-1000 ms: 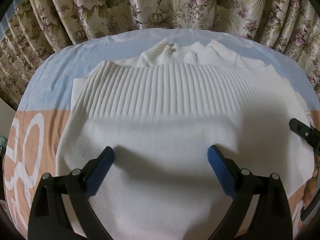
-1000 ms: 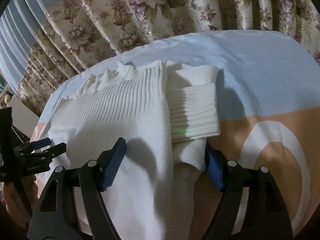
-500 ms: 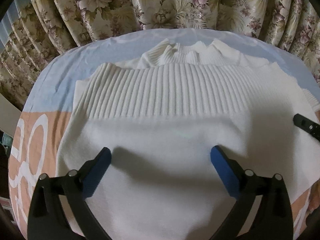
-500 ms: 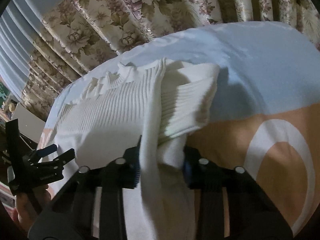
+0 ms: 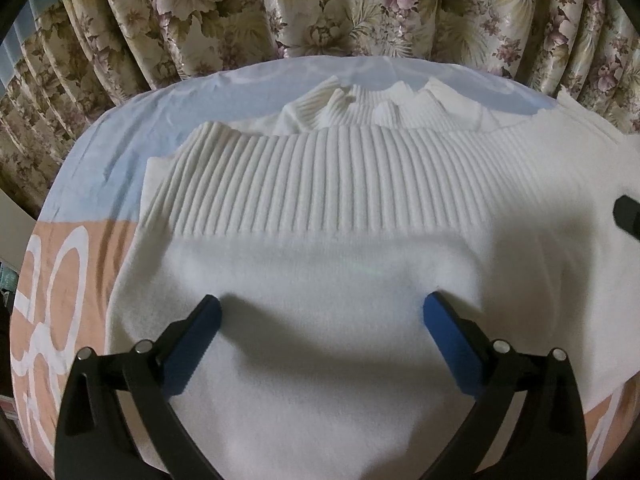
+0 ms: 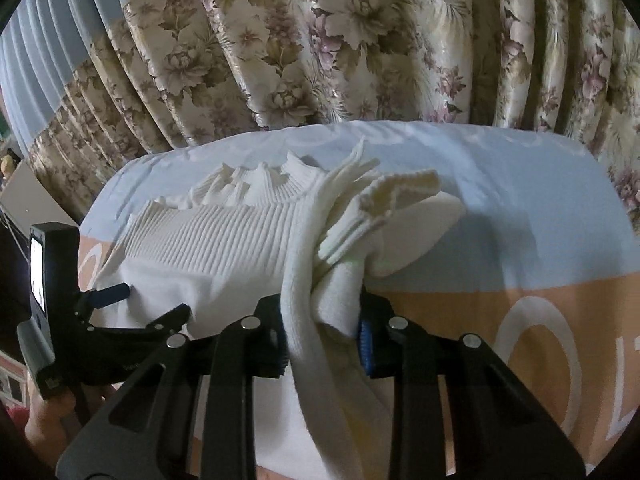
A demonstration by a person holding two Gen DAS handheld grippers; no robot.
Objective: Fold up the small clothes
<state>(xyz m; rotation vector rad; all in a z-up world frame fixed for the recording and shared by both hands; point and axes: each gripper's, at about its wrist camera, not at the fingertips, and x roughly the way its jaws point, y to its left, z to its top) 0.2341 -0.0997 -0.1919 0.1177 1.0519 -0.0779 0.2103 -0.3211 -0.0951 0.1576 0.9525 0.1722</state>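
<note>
Right tongs (image 6: 323, 344) have just closed, pinching the white sweater's (image 5: 320, 208) bunched right edge; left tongs (image 5: 322, 316) spread wide over its near middle, on the bed (image 6: 520, 200).

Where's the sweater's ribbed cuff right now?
Right wrist view: the ribbed cuff is lifted off the bedsheet, just above the right gripper, which is clamped on the white sweater's right edge.

Left gripper (image 5: 322, 312) wide; right gripper (image 6: 323, 338) clamped.

Dim indoor light from above; soft shadows under grippers; fisheye warp, dark vignette at corners.
</note>
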